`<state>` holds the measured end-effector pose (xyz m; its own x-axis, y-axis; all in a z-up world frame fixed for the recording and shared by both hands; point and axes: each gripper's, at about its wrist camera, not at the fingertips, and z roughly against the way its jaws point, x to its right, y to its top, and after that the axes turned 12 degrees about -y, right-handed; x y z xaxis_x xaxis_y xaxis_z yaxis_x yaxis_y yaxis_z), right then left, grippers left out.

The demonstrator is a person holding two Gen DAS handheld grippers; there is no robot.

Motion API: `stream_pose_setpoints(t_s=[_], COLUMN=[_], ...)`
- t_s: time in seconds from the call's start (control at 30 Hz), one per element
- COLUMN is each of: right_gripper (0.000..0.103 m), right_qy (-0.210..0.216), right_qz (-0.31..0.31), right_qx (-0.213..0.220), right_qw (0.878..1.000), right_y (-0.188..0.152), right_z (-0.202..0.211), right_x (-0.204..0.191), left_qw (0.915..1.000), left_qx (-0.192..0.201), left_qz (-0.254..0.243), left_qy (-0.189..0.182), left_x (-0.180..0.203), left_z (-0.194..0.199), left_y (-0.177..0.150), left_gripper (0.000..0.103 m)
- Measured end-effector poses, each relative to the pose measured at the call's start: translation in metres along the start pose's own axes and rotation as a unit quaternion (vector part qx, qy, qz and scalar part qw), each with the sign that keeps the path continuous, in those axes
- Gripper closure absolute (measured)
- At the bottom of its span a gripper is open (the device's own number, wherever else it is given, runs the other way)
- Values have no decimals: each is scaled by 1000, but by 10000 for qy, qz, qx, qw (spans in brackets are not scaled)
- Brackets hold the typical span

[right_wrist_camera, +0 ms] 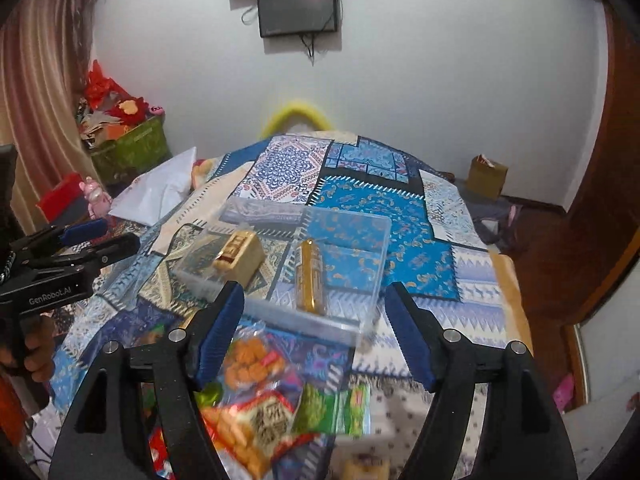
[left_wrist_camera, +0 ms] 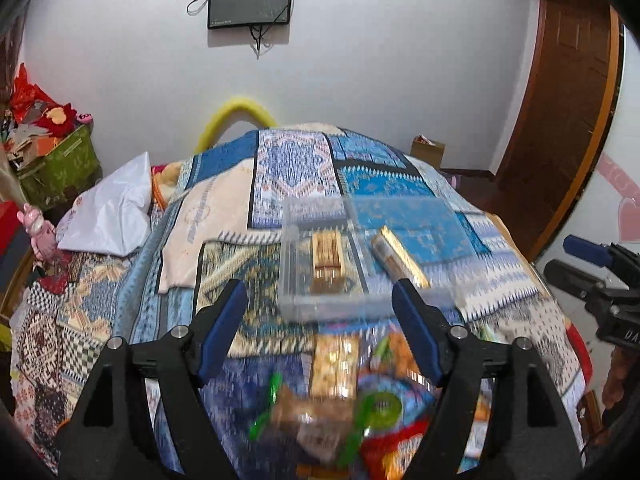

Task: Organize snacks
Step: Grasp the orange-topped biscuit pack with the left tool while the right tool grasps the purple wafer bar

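A bed covered with a blue patchwork bedspread (right_wrist_camera: 360,200) is seen from two hand-held grippers raised above it. Toward the left of the bedspread, the left gripper (left_wrist_camera: 320,312) is held with its blue-padded jaws apart and nothing between them. Near the middle of the bedspread, a clear plastic box (right_wrist_camera: 372,240) with two compartments is set down. In its left compartment a gold snack box (right_wrist_camera: 238,254) is stood, and in its right compartment a long gold snack pack (right_wrist_camera: 310,276) is laid lengthwise. Toward the near edge of the bedspread, a loose pile of snack packets (right_wrist_camera: 256,392) is left unsorted: an orange-filled bag, a red-edged packet and a green packet (right_wrist_camera: 332,408) can be told apart, the rest being blurred. To the right, the right gripper (right_wrist_camera: 314,328) is likewise held with its jaws spread and empty, above the pile and the box's near wall. The task is judged to be in its early part: two items are placed in the box, and most of the pile remains to be moved.
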<state>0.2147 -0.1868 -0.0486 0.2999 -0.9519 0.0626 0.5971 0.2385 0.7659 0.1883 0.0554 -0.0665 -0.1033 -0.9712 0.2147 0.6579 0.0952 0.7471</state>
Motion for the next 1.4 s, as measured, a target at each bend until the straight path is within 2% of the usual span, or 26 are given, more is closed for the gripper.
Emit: stream_pose_setpoints(t_s=[0.23,0.57,0.73,1.03,1.07,1.13,1.2,1.3,1.33,1.4], right_gripper=[28,28,28,29,29,40,47,61,61,61], right_qy=[-222,-486,-479,-492,-495,-460,-433,-474,-447,-406], right_qz=[-35,-205,-384,-395,-378,-341,-347,-375,-397,-411], right_qx=[-26,-654,-999,-1348,-1363,-1437,-1506,-1474,-1470,-1461], right_qw=[9997,9965,9931,9889,9887,9880,9870,9872,9873,9876], right_y=[-36,-104,-131,-162,-163,-167,-170,-171,-171,-171], right_z=[15,10,0,-12,-13,-16,-20,-22,-21,-20], right_x=[8,26,37,37,37,35,35,35,36,37], left_qw=[9995,9954,9928,9867,9863,9854,9853,9855,9858,9866], left_qx=[-278,-800,-1065,-1479,-1497,-1523,-1513,-1419,-1392,-1348], left_qz=[118,487,488,615,630,668,681,773,781,776], left_qy=[5,-186,-239,-281,-302,-374,-415,-513,-512,-500], left_x=[-7,-17,-12,-12,-12,-13,-14,-17,-19,-21], left_z=[16,13,7,-9,-10,-12,-14,-12,-12,-9], left_y=[-48,-114,-140,-178,-181,-184,-187,-188,-188,-187], left_gripper=[28,28,28,29,30,39,46,63,67,69])
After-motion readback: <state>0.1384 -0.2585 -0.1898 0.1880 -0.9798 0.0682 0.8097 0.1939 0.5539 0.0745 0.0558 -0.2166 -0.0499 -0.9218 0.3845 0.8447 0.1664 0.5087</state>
